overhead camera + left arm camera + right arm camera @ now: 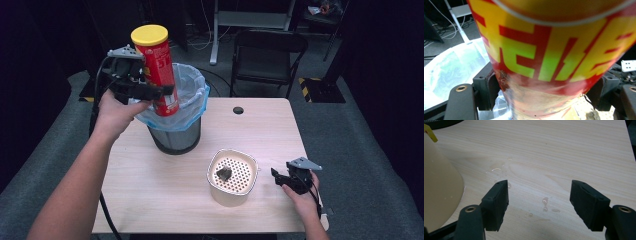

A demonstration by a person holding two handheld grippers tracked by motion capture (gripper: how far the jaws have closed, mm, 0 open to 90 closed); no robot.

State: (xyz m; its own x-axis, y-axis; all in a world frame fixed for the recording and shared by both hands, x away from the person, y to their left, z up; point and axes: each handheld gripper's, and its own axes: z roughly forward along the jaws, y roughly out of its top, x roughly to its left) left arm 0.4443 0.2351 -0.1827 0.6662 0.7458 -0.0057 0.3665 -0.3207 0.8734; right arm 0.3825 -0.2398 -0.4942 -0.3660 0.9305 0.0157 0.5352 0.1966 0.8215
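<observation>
Up in the air goes the tall red cylindrical canister with the yellow plastic lid (156, 67), clamped around its lower body by the left gripper (159, 93), whose black jaws press against both sides of the tube, and in the left gripper view the canister's red and yellow lettering (541, 52) looms huge between those jaws. It is held nearly upright, tipped just a touch, right above the near-left rim of the dark mesh wastebasket lined with a pale blue plastic bag (196, 95), which stands on the far-left part of the light wooden table (165, 195). What lies inside that basket cannot be made out from here; the liner's crinkled blue-white surface (451, 65) glows behind the canister in the left gripper view. Nearer the person, toward the right, sits a cream-coloured round bowl with a perforated strainer insert (232, 177), and one small dark lump (223, 173) rests on the holes of that insert. Just beside the bowl on its right, the right gripper (278, 176) sits low over the table, jaws spread wide apart with nothing between them. In the right gripper view (539, 195) bare wood shows in the gap, dotted with a few water droplets (545, 201), and the bowl's cream wall (439, 187) rises at the left.
</observation>
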